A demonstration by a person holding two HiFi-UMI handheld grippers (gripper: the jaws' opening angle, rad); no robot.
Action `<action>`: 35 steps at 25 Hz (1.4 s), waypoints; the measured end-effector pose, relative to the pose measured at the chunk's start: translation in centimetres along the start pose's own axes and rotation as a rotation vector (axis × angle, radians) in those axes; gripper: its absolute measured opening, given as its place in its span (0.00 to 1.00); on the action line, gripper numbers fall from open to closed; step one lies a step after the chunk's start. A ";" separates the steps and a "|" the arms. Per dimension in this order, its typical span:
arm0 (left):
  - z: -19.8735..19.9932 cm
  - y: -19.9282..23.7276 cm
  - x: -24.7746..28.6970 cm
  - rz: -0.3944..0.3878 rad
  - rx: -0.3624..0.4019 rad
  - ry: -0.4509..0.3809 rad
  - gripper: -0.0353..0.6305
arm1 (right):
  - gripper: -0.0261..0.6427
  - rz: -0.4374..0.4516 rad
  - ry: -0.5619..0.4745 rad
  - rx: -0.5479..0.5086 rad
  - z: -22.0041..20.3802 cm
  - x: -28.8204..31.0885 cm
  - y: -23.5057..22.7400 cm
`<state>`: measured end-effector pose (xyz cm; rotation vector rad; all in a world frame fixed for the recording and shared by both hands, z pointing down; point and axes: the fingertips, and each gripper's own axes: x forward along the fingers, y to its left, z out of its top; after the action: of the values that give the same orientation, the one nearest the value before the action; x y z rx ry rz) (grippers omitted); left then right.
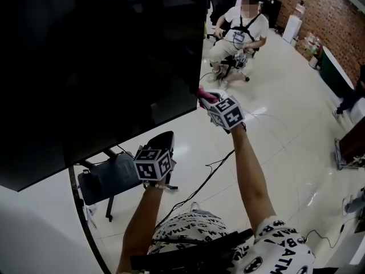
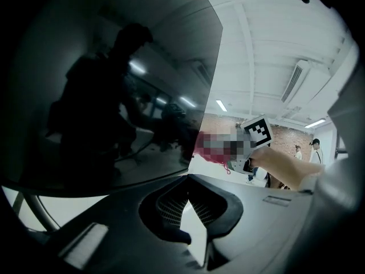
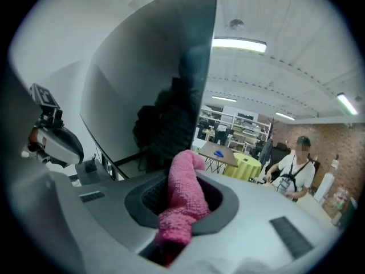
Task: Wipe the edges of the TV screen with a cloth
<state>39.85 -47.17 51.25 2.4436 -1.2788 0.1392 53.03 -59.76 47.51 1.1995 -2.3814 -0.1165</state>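
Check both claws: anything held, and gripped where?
Right claw is shut on the pink cloth, pinching it across its bunched middle; one end pokes out past the jaws. Left claw is shut and empty.

The floor [image 1: 285,113] was glossy white and threw back the ceiling glare, with black cables [image 1: 208,176] trailing across the near part. Along the far right ran a red brick wall [image 1: 336,10], a white cabinet [image 1: 291,28] standing by it. A person sat on an office chair [image 1: 235,63] at the far side. Overhead, the white ceiling [image 3: 274,16] carried long strip lights [image 3: 239,45] and an air-conditioning unit [image 2: 294,82]. Further back stood a table under a yellow-green cover [image 3: 251,167].
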 end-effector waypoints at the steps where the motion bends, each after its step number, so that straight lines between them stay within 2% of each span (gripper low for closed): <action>1: 1.0 -0.4 0.1 -0.007 0.011 -0.013 0.06 | 0.15 -0.007 -0.006 -0.033 0.9 -0.4 -0.5; 4: 3.7 -1.8 0.1 -0.031 0.034 -0.050 0.05 | 0.15 -0.041 -0.056 -0.088 3.7 -2.0 -1.4; 8: 6.4 -2.6 -0.2 -0.052 0.042 -0.089 0.06 | 0.15 -0.095 -0.129 -0.087 6.7 -3.3 -1.9; 13: 10.7 -3.7 -0.7 -0.058 0.119 -0.122 0.06 | 0.15 -0.109 -0.118 -0.139 8.9 -4.2 -2.2; 17: 14.7 -4.8 -1.2 -0.080 0.175 -0.156 0.06 | 0.15 -0.121 -0.141 -0.214 12.9 -5.7 -3.3; 24: 20.6 -7.1 -2.0 -0.121 0.236 -0.221 0.06 | 0.15 -0.202 -0.196 -0.325 21.1 -9.0 -6.0; 35: 27.1 -9.4 -3.8 -0.165 0.309 -0.277 0.06 | 0.15 -0.290 -0.258 -0.436 30.5 -13.3 -8.1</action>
<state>42.96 -49.50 22.58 2.9045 -1.2337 -0.0531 52.24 -58.39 13.33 1.3592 -2.2032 -0.8834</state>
